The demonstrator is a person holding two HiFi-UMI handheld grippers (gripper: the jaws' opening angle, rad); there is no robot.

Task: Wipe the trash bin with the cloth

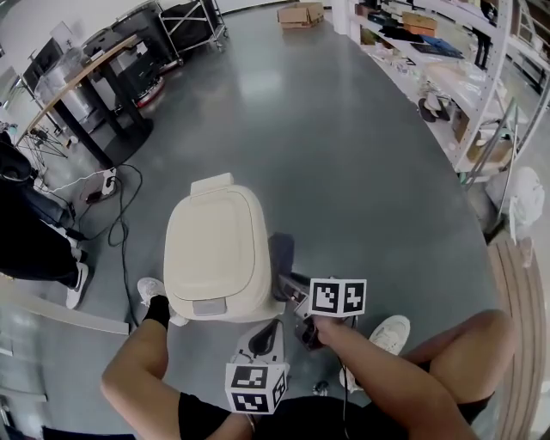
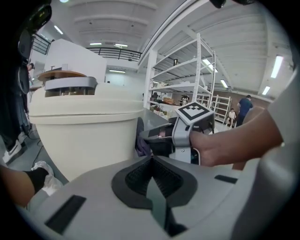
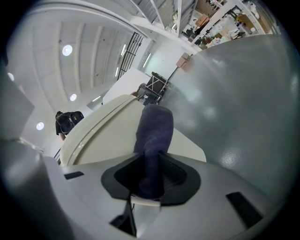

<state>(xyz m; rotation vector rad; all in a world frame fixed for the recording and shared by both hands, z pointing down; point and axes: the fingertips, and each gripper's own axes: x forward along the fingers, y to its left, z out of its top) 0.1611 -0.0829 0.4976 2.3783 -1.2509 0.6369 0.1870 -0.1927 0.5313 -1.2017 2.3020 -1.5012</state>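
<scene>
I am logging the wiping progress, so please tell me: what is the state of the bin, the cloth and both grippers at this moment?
trash bin: upright, its lid closed.
cloth: clamped in the right gripper, lying against the bin's side.
right gripper: jaws shut on the cloth.
left gripper: jaws together, nothing between them.

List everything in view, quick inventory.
trash bin: 1, cream, floor centre
cloth: 1, dark blue, at bin's right side
cardboard box: 1, brown, far floor
shelving: 1 run, white, right
table: 1, wood top, far left
cable: 1, black, floor left
bystander: 1, black clothes, left edge
shoes: 2, white, either side of bin
left gripper: grey, shut, empty
right gripper: grey, shut on cloth
</scene>
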